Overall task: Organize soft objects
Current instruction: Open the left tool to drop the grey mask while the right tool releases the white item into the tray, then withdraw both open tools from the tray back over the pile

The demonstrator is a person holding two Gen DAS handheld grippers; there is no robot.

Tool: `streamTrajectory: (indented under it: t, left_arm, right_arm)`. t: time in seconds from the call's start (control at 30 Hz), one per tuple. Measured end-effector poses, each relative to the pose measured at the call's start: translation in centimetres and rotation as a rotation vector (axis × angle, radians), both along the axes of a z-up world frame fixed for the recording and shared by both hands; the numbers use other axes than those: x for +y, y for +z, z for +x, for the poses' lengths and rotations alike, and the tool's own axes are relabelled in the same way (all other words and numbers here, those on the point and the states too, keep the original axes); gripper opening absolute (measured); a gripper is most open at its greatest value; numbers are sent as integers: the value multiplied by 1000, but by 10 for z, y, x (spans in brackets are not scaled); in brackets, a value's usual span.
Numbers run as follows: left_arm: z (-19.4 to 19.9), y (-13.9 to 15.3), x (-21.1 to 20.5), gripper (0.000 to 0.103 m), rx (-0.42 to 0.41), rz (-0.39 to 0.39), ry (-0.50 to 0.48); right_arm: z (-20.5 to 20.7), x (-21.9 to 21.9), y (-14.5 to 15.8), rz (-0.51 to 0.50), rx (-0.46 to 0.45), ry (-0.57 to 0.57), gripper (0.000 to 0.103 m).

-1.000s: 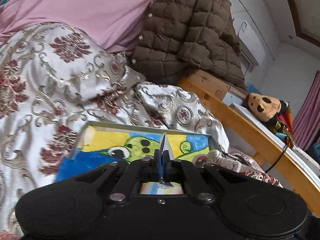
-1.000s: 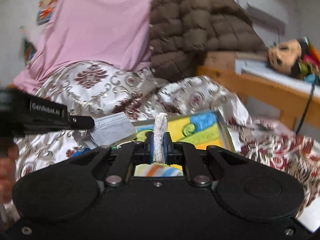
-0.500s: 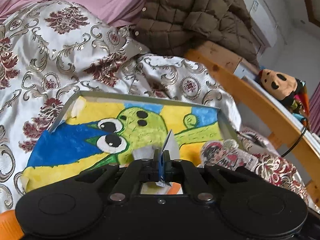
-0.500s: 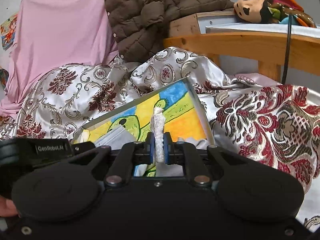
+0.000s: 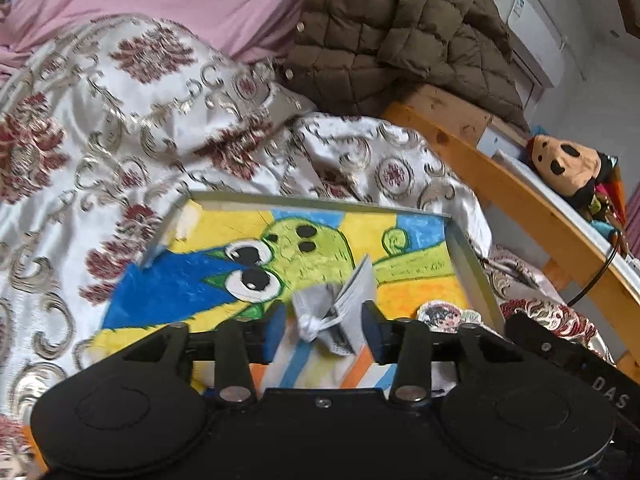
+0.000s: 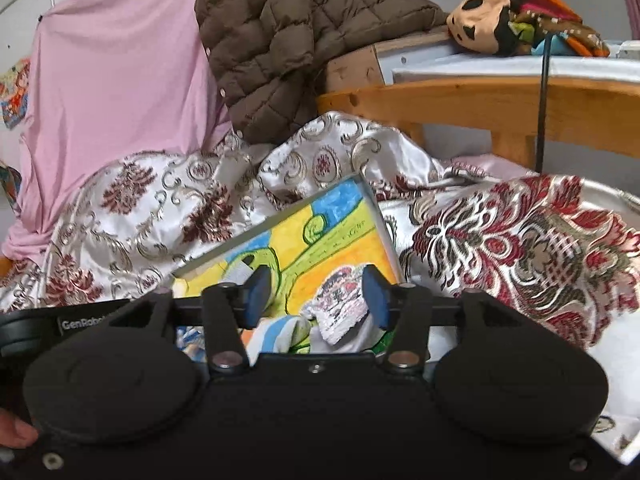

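Observation:
A shallow tray with a painted green cartoon on yellow and blue point(image 5: 468, 256) point(image 6: 378, 216) lies on the patterned bedspread. My left gripper point(image 5: 322, 326) is open over the tray's near end; a grey face mask point(image 5: 340, 312) sits loose between its blue pads. My right gripper point(image 6: 316, 296) is open too; a white cloth piece with pink print point(image 6: 342, 304) lies between its pads, over the tray's right side. That printed piece also shows in the left wrist view point(image 5: 440, 314), beside the right gripper's body point(image 5: 560, 348).
A silver and maroon bedspread point(image 5: 120, 128) surrounds the tray. A brown quilted jacket point(image 6: 280, 32) and a pink sheet point(image 6: 112, 80) hang behind. A wooden bed rail point(image 6: 460, 96) with a plush doll point(image 6: 488, 16) and a black cable runs on the right.
Both grippers have opened, letting go of the grey mask and the printed cloth, which now rest loose over the tray. Both have moved down closer to the tray.

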State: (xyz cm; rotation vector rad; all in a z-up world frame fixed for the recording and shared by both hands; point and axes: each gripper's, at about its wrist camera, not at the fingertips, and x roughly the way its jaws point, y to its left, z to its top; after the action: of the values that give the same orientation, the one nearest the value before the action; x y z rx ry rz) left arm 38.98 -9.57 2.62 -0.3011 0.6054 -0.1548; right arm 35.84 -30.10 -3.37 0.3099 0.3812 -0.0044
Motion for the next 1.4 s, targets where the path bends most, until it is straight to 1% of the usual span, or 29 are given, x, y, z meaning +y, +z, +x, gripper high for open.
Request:
streamTrajectory:
  t: [0.03,0.1,0.27,0.33,0.37,0.43,0.5,0.6,0.67,0.97,1.13,1.4]
  left_arm:
    - [-5,4,3,54,-11,0,9]
    - [-15,12,9,61,-33,-5,24]
    - [-45,33,23,73,-88,-7,48]
    - [-58,40,27,78,-109,-8,56]
    - [-65,43,30,82,-122,-8,62]
    - [-80,50,35,87,-148,-12,74]
    - [-95,57,39,95,-171,-19,84]
    - [-118,66,46,100,-212,-15,100]
    - [-132,72,49,102,-235,-13,103]
    - [-193,87,60,102,-330,13,92]
    - [-225,87,68,102,-356,34,91]
    - [-266,73,90,102,-342,85,75]
  right_arm:
    - [-5,0,4,-3,-10,1,56]
    - [-17,-1,13,-4,-34,9,62]
    - [-52,2,41,-40,-100,30,73]
    - [-65,5,53,-61,-132,43,80]
    - [-72,6,58,-69,-149,48,82]
    - [-87,9,68,-78,-186,58,96]
    - [-102,11,75,-76,-223,68,102]
    - [-122,17,83,-79,-260,88,102]
    - [-135,20,87,-87,-287,102,102]
    - [-194,35,99,-127,-387,133,102]
    - [-222,43,102,-165,-446,141,102]
    - [-241,53,100,-203,-410,164,102]
